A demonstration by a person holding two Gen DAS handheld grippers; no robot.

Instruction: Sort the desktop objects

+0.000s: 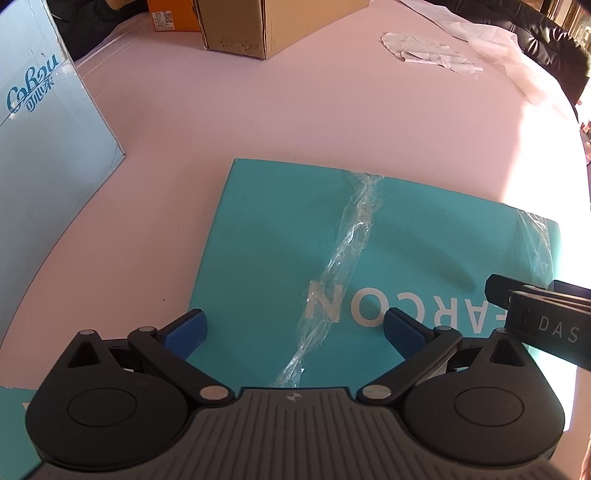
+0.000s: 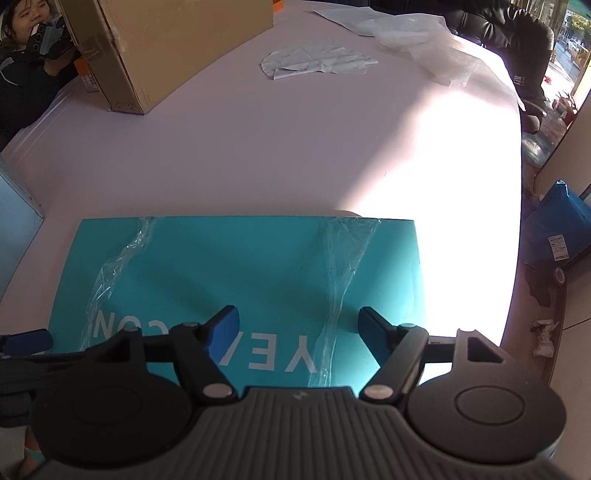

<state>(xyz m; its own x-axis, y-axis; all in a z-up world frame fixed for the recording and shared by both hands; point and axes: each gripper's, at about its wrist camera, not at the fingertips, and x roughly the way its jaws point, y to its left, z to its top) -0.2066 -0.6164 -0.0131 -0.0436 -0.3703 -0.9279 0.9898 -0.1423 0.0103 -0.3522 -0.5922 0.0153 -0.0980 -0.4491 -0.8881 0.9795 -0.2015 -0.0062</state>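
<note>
Two grippers: we hold both low over the near edge of the tabletop (image 2: 258, 155), side by side.
Left gripper (image 1: 295, 326): released, blue pads spread wide, nothing between them; it hangs over the near-left part of the teal board.
Right gripper (image 2: 298, 326): likewise spread and holding nothing, over the board's near-right part.
Teal board (image 1: 424, 240): flat, white lettering, lying at the near edge of the tabletop, slightly askew in the left view.
Plastic strips (image 1: 347, 251): two clear crinkled bands run across the board near to far; whether they wrap under it we cannot tell.
Handling, our judgement: board looks thin, stiff and light; lying flat, it offers no face to pinch, so an overhanging near edge or a corner seems the place to take hold. Film looks slippery and may slide or tear under the pads.
Pale blue carton (image 1: 44, 155): stands near the left edge.
Cardboard box (image 2: 166, 44): far-left, well apart from the board.
Crumpled paper (image 2: 314, 61): toward the far edge; more sheets by the far-right corner.
Left view only: carton lettering, an orange box (image 1: 170, 14) behind the cardboard.
Right view only: both strips whole, sun glare at the right edge, a blue bag (image 2: 557, 225) on the floor, a person at far left.
</note>
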